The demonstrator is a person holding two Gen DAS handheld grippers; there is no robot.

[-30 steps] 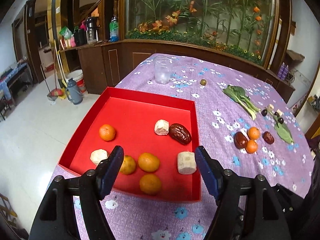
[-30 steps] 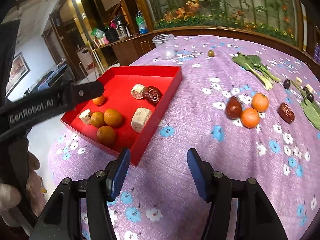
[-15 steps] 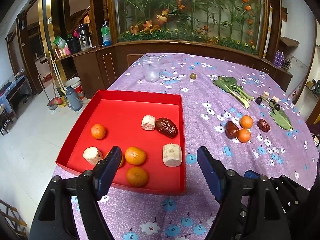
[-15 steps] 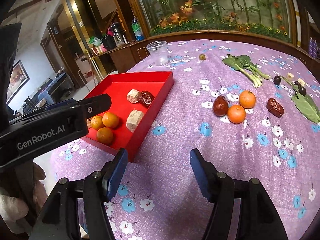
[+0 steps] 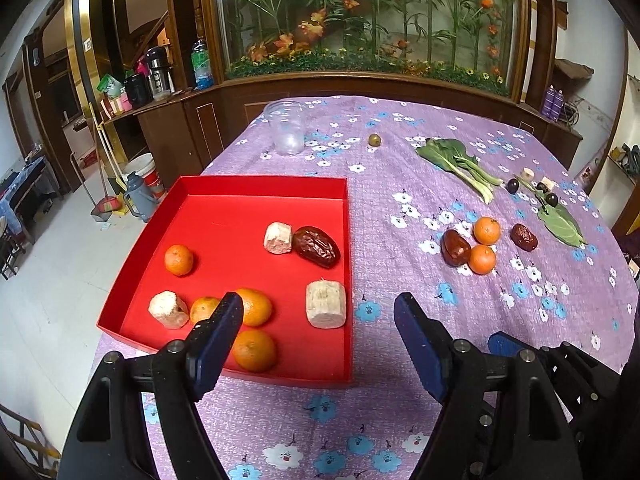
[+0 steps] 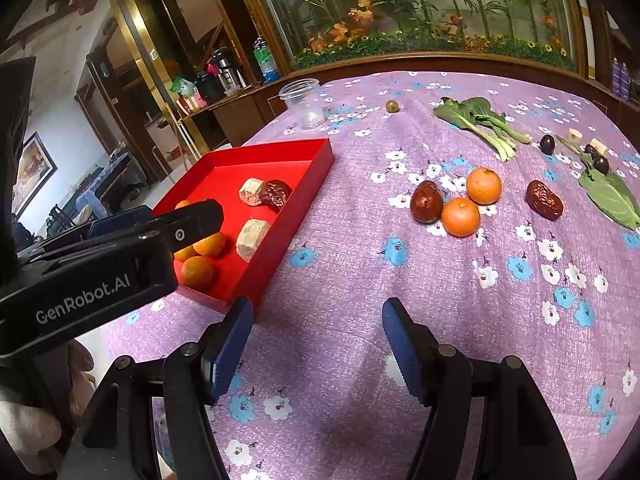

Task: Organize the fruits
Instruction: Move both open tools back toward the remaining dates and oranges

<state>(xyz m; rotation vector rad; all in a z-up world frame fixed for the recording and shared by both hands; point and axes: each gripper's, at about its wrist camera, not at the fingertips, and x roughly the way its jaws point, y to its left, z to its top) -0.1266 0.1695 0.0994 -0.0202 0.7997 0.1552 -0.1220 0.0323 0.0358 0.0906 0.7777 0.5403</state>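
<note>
Swinging both grippers rightward off the red tray, I now face the fruit left on the desk. Left gripper: jaws wide apart, empty, hovering at the tray's near right corner. Right gripper: jaws opening, nothing between them, over bare cloth. Two oranges touch a brown date; a second date lies apart, well ahead. Five oranges already sit in the tray, so the next pickup likely falls to the right gripper.

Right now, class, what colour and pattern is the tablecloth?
The tablecloth is purple with small white and blue flowers, clearest in the right wrist view.
</note>
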